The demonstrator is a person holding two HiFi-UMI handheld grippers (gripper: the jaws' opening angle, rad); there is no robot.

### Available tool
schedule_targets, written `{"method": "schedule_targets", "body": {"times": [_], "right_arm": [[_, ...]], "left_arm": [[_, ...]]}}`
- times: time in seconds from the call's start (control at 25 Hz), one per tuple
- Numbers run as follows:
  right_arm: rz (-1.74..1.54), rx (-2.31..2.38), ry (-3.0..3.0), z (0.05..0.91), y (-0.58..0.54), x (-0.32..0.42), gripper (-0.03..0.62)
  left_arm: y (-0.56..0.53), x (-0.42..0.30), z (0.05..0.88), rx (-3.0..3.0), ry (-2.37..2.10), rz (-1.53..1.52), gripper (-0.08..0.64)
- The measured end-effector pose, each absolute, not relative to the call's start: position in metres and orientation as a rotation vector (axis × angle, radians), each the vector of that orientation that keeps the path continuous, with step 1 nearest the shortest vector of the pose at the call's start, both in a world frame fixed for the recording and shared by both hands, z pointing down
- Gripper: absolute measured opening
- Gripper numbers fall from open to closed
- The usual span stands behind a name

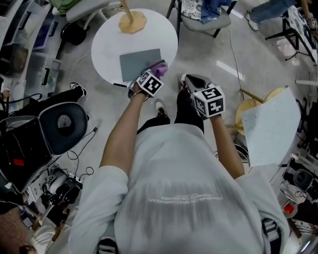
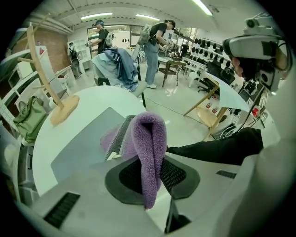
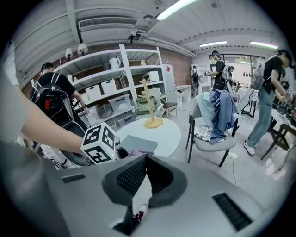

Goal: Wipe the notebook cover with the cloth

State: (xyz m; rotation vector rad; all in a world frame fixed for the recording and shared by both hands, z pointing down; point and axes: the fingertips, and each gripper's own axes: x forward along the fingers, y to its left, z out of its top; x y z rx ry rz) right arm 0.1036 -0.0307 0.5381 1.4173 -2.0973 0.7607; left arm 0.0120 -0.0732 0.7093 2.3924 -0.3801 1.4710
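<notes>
A grey notebook (image 1: pixel 140 63) lies flat on the round white table (image 1: pixel 109 44). A purple cloth (image 1: pixel 161 67) rests at the notebook's near right corner, and my left gripper (image 1: pixel 155 74) is shut on it. In the left gripper view the cloth (image 2: pixel 150 139) stands folded between the jaws, with the notebook (image 2: pixel 81 146) just beyond it to the left. My right gripper (image 1: pixel 191 81) hangs off the table to the right, above the floor, shut and holding nothing. The right gripper view looks past its own closed tips (image 3: pixel 145 158) to the notebook (image 3: pixel 138 142) and the left gripper's marker cube (image 3: pixel 99 142).
A wooden stand (image 1: pixel 131 21) sits on the table's far side. A chair draped with clothes (image 1: pixel 206 15) is behind the table on the right. A black office chair (image 1: pixel 62 126) is at the left, a white board (image 1: pixel 271 124) and wooden stool at the right. People stand further back.
</notes>
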Motion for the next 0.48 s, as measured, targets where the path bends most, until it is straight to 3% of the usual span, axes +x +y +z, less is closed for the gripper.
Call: {"method": "schedule_targets", "body": {"times": [0.48], "right_arm": [[0.765,1.472,-2.082,0.535,-0.017,0.116,0.002]], "left_arm": [[-0.018,0.000,0.728,2.341,-0.338,1.397,0.072]]}}
